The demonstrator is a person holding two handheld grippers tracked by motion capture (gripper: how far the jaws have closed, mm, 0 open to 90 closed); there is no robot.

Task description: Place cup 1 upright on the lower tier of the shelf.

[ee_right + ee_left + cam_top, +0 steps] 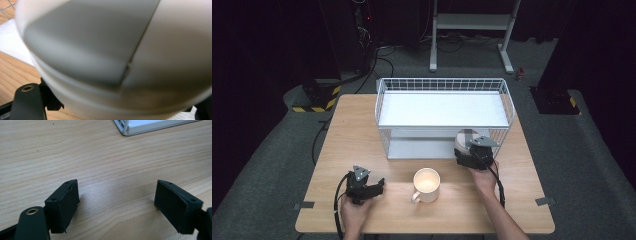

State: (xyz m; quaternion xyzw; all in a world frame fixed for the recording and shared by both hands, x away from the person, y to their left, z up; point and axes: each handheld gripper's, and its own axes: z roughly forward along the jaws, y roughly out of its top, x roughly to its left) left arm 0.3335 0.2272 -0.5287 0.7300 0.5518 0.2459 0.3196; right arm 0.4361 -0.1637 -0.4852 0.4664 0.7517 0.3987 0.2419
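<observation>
Gripping w/ right gripper (470, 156) clamped on the round white-grey lidded container (120, 50) at near-right corner of the wire rack (442, 85), we judge it rigid, smooth, prob. slippery, so hold across its sides; left gripper (116, 206) jaws apart, idle.

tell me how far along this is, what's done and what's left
Done: nothing sits on the wire rack yet. In hand: the right gripper holds a white-and-grey bowl at the rack's lower shelf. Left: the mug stands on the table, the left gripper open, empty.
</observation>
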